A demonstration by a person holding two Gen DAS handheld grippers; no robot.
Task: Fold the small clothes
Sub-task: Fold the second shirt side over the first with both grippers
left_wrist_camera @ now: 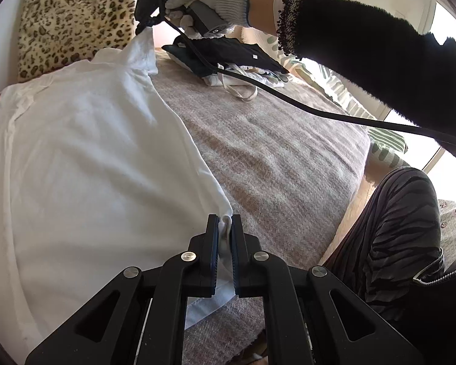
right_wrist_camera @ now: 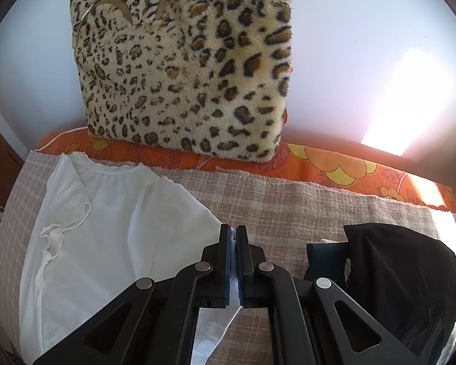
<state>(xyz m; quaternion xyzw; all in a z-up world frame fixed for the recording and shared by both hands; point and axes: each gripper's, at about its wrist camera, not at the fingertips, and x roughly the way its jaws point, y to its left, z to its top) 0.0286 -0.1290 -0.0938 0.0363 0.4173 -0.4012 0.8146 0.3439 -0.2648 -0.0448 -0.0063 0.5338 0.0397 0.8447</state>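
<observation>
A small white shirt (left_wrist_camera: 85, 158) lies spread on a pinkish-grey checked blanket (left_wrist_camera: 273, 158). My left gripper (left_wrist_camera: 225, 220) is shut on the shirt's near right corner. In the left wrist view my right gripper (left_wrist_camera: 143, 27), held in a gloved hand, pinches the shirt's far corner and lifts it off the blanket. In the right wrist view the right gripper (right_wrist_camera: 235, 231) is shut on white cloth at the edge of the shirt (right_wrist_camera: 106, 222), whose neckline and a sleeve lie flat to the left.
A leopard-print cushion (right_wrist_camera: 185, 70) stands against the wall behind the shirt. A pile of folded dark and white clothes (left_wrist_camera: 228, 57) sits on the blanket to the right and also shows in the right wrist view (right_wrist_camera: 401, 273). An orange flowered sheet (right_wrist_camera: 334, 167) edges the blanket.
</observation>
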